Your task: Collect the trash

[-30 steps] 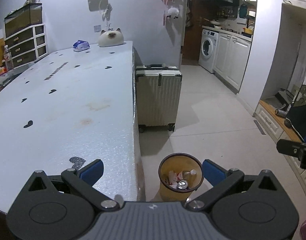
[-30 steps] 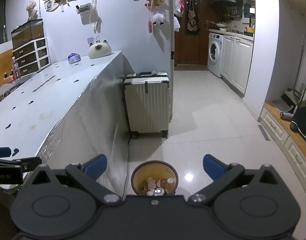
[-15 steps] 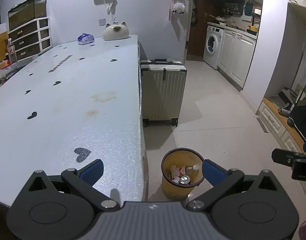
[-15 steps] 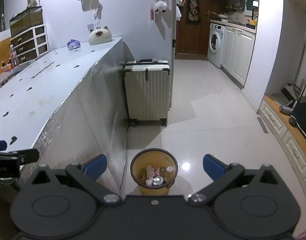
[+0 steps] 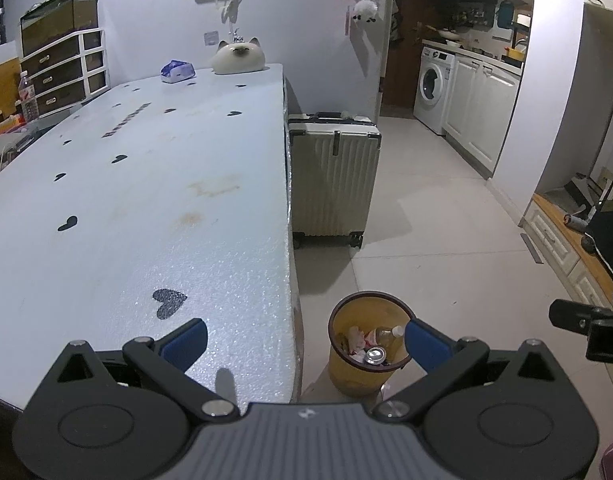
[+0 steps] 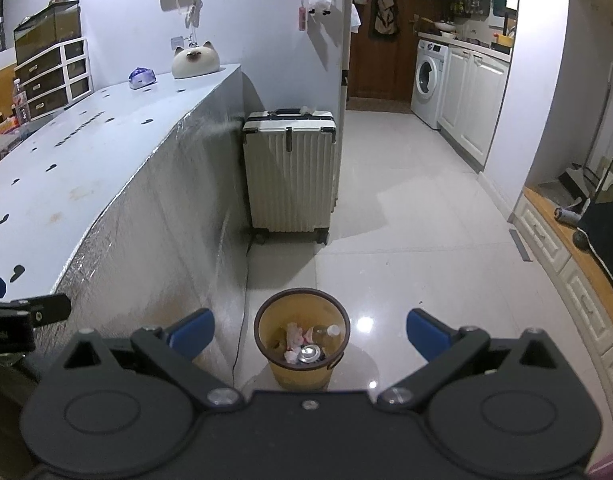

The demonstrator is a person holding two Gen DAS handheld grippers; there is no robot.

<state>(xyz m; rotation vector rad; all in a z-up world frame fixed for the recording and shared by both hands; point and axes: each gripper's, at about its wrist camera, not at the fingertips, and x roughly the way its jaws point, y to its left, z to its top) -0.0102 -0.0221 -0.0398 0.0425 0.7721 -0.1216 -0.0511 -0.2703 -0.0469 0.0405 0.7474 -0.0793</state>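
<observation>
An orange trash bin [image 5: 346,376] stands on the floor beside the table's near corner; it also shows in the right wrist view [image 6: 302,372]. Inside it lie a crushed can [image 6: 309,353], a plastic bottle [image 6: 326,332] and crumpled wrappers [image 6: 295,336]. My left gripper [image 5: 304,342] is open and empty, held over the table edge above the bin. My right gripper [image 6: 309,334] is open and empty, held above the bin. The right gripper's tip shows in the left wrist view [image 5: 586,322].
A long white table [image 5: 146,200] with black heart marks holds a cat-shaped object [image 5: 237,56] and a tissue pack [image 5: 177,71] at its far end. A cream suitcase [image 6: 290,180] stands past the bin. White cabinets [image 6: 562,256] line the right.
Both grippers have drawn back and tilted down a little, so the bin sits slightly farther ahead. Both stay open and empty.
</observation>
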